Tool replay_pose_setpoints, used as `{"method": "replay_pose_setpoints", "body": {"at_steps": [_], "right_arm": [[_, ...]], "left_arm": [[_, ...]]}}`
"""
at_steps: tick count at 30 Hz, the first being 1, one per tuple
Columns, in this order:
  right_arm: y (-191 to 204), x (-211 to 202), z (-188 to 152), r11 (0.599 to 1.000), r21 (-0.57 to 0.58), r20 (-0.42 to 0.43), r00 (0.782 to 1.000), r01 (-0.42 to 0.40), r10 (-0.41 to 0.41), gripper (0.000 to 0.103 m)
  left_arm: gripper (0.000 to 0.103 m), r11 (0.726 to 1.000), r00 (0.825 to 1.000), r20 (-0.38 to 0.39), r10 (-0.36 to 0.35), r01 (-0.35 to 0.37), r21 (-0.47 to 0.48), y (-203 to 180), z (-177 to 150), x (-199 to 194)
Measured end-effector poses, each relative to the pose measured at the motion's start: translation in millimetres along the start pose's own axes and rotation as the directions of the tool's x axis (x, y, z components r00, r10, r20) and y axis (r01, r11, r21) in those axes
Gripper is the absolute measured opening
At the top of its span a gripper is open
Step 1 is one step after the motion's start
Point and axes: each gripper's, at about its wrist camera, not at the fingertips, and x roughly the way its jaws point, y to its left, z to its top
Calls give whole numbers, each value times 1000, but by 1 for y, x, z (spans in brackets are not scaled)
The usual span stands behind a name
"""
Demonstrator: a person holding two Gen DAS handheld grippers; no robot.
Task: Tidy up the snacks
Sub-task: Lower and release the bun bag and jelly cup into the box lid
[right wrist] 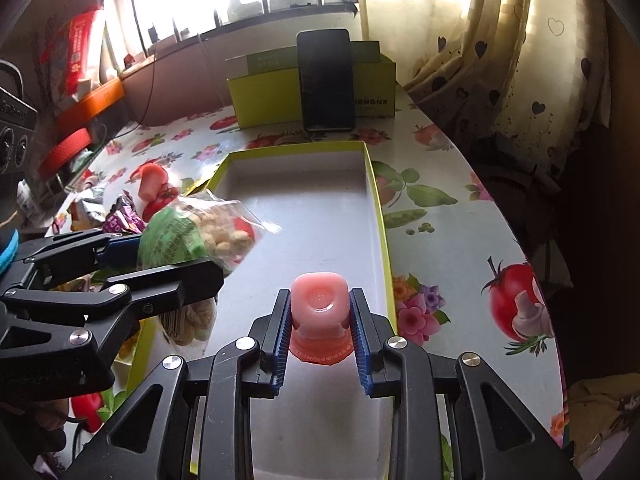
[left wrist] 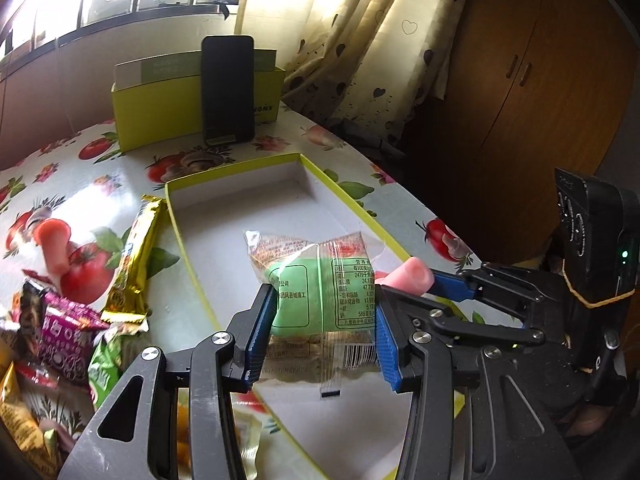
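My left gripper (left wrist: 320, 332) is shut on a clear snack bag with a green label (left wrist: 316, 280) and holds it over the shallow yellow-rimmed box lid (left wrist: 240, 220). In the right wrist view the same bag (right wrist: 192, 236) shows peanuts inside, held by the left gripper (right wrist: 168, 256). My right gripper (right wrist: 318, 320) is shut on a pink jelly cup (right wrist: 319, 300) above the lid's white floor (right wrist: 304, 208). The cup (left wrist: 412, 274) and right gripper (left wrist: 424, 280) also show at the lid's right rim in the left wrist view.
A gold snack bar (left wrist: 138, 256) lies left of the lid. A pile of snack packets (left wrist: 60, 332) and another pink jelly cup (left wrist: 54, 240) lie further left. A yellow-green box (left wrist: 160, 112) with a phone (left wrist: 227, 90) leaning on it stands behind. The table edge (left wrist: 400, 188) curves on the right.
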Motion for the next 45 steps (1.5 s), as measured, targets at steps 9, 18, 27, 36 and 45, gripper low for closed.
{"method": "replay_pose_setpoints", "body": {"at_steps": [9,18,27,36,45], "right_arm": [[-6,9,3,1000,0,-22,1000,-2,2,26],[-4,-7,0,1000,-11,2,1000,3,-3,32],[0,-11,-12,1000,-12,-19,1000,-3,2,28],[1,8,-1,1000,-16,-26,1000,-12,11,22],[3,6,15,1000,-21,7,1000,-15,15,25]], "left_arm": [[48,1000,1000,-11,-16,16,5,0,9,18],[48,998,999,6,-49,49,-39,8,12,9],[48,999,999,17,39,-38,-20,10,0,-12],[48,996,996,-25,84,-84,21,6,-8,1],[48,993,993,2,120,-120,-8,14,6,8]]}}
